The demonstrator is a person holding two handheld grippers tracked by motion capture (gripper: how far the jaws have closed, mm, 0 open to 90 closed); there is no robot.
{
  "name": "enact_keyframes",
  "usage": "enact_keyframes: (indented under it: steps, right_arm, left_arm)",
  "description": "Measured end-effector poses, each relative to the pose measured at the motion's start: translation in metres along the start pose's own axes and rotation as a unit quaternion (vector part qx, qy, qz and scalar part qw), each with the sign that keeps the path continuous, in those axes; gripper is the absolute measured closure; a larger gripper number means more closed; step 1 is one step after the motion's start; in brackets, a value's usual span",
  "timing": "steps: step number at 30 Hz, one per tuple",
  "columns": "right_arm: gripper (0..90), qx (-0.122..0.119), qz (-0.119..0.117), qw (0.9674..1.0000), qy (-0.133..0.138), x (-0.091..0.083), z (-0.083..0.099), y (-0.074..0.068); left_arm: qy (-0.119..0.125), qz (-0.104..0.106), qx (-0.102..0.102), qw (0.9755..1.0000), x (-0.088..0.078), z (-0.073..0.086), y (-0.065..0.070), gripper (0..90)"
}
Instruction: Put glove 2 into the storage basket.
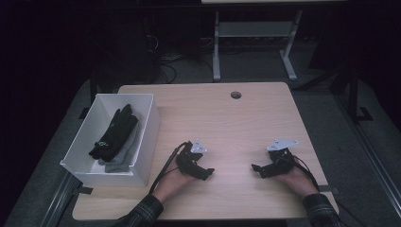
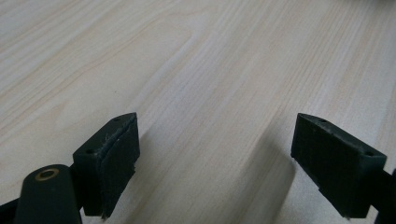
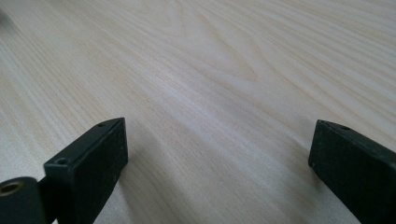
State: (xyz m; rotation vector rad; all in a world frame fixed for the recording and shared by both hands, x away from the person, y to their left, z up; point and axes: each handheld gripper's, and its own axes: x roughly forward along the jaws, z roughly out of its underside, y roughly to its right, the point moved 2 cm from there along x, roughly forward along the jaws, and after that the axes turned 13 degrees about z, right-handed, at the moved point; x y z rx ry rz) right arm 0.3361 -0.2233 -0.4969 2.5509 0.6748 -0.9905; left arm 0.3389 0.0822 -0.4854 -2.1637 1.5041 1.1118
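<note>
Both hands rest low on the light wooden table (image 1: 236, 123) near its front edge. My left gripper (image 1: 206, 173) points right toward the middle; in the left gripper view my left gripper (image 2: 215, 154) has its jaws wide apart over bare wood, with nothing between them. My right gripper (image 1: 257, 169) points left toward it, and in the right gripper view my right gripper (image 3: 219, 158) stands just as wide, open above bare table. A white box (image 1: 146, 137) at the table's left holds a black glove (image 1: 113, 132) lying on a grey one (image 1: 120, 158).
A round cable hole (image 1: 236, 95) sits near the table's far edge. Beyond the table stand the white legs of another desk (image 1: 216, 52) with cables on a dark floor. Cables trail from both grippers toward the front edge.
</note>
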Motion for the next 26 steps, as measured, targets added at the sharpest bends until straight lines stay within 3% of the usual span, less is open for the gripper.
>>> enact_keyframes:
  steps: [5,11,26]
  right_arm:
    - [4.4,0.000,-0.001,1.0000,0.000,-0.0001,0.0000,-0.0001]
    - [4.4,0.000,-0.001,1.0000,0.000,0.0000,0.0001,-0.0002]
    - [4.4,-0.001,-0.001,1.0000,0.000,-0.0001,0.0001,-0.0001]
  left_arm:
    - [0.010,-0.009,0.011,0.9998,0.0018,0.0026,0.0003,13.6]
    - [0.031,-0.004,0.021,0.9993,0.0022,0.0069,-0.0016,12.7]
    - [0.034,-0.003,0.019,0.9992,0.0027,0.0072,-0.0014,12.7]
